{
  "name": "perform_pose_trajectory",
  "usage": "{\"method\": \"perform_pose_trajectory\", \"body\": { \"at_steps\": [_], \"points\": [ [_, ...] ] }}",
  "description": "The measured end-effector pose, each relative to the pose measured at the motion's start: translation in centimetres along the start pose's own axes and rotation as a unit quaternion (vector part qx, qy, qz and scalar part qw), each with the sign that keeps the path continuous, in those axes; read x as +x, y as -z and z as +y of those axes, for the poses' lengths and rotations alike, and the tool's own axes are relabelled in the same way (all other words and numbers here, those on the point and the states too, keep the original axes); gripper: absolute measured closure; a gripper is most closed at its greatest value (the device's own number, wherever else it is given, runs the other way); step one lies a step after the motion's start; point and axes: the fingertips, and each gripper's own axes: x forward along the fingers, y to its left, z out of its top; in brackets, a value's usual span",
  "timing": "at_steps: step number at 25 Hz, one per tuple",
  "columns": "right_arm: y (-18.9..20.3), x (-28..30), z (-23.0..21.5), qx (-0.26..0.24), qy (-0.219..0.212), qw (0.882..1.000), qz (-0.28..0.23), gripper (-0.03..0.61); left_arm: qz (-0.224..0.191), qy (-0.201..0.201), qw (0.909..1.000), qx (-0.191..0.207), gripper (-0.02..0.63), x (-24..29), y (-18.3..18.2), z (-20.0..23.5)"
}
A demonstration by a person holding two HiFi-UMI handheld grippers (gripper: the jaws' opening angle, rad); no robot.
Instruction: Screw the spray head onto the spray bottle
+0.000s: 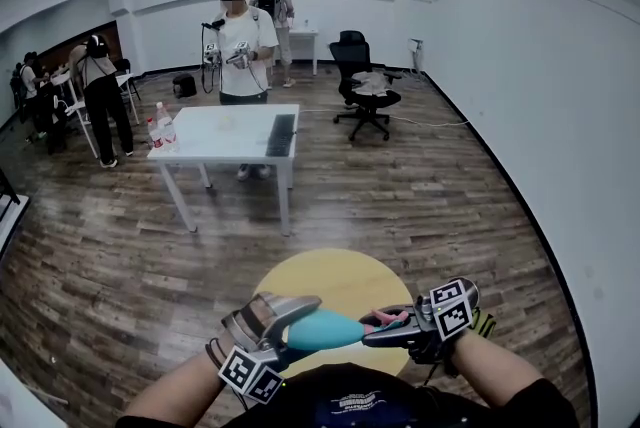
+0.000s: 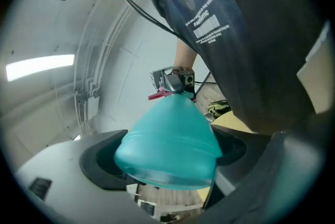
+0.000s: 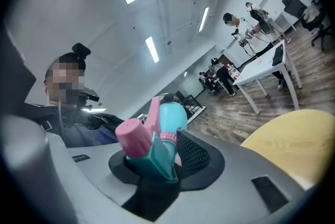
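A teal spray bottle lies level between my two grippers, low in the head view above a round yellow table. My left gripper is shut on the bottle's wide base, which fills the space between its jaws. A pink and teal spray head sits at the bottle's neck, its pink nozzle cap pointing toward the camera. My right gripper is shut on this spray head, whose black pads press against it. In the head view the right gripper meets the bottle from the right.
A white table stands farther out on the wood floor, with bottles and a dark strip on it. A person holding grippers stands behind it. A black office chair is at the back right; more people are at the left.
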Motion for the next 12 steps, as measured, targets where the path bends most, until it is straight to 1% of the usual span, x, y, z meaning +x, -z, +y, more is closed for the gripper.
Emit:
{"method": "perform_pose_trajectory", "body": {
  "at_steps": [1,2,3,4,5,6,7,8,9,10,11,12],
  "points": [
    [0.0,0.0,0.0,0.01,-0.008,1.0,-0.005,0.42,0.002,-0.004,0.9999,0.014,0.121,0.0,0.0,0.1],
    [-0.2,-0.1,0.0,0.017,-0.012,1.0,-0.014,0.42,0.001,-0.004,1.0,0.006,0.121,0.0,0.1,0.3],
    [-0.6,0.0,-0.2,0.018,-0.009,0.999,-0.027,0.42,-0.002,0.0,0.9997,-0.026,0.121,0.1,0.5,0.4],
    [-1.2,0.1,-0.4,0.01,0.001,0.999,-0.04,0.416,-0.007,0.009,0.9968,-0.079,0.12,0.2,1.0,0.6],
    [-1.8,0.3,-0.7,-0.005,0.017,0.999,-0.051,0.41,-0.015,0.021,0.9891,-0.145,0.12,0.3,1.7,0.7],
    [-2.4,0.5,-1.1,-0.024,0.037,0.997,-0.058,0.407,-0.024,0.032,0.9762,-0.213,0.119,0.3,2.5,0.7],
    [-2.9,0.6,-1.4,-0.041,0.057,0.996,-0.063,0.392,-0.035,0.041,0.959,-0.278,0.12,0.3,3.3,0.6],
    [-3.2,0.6,-1.6,-0.055,0.074,0.994,-0.065,0.34,-0.05,0.044,0.9393,-0.337,0.12,0.4,3.9,0.4],
    [-3.4,0.3,-1.7,-0.062,0.085,0.992,-0.068,0.313,-0.066,0.041,0.9189,-0.387,0.12,0.4,4.5,0.2],
    [-3.4,-0.1,-1.8,-0.063,0.093,0.991,-0.073,0.302,-0.08,0.034,0.8999,-0.427,0.12,0.3,5.0,0.1],
    [-3.2,-0.7,-1.9,-0.059,0.097,0.99,-0.079,0.301,-0.088,0.025,0.8835,-0.459,0.12,0.1,5.4,-0.1],
    [-3.0,-1.3,-2.0,-0.055,0.101,0.99,-0.085,0.301,-0.093,0.015,0.8693,-0.485,0.12,-0.2,5.9,-0.2]
  ]
}}
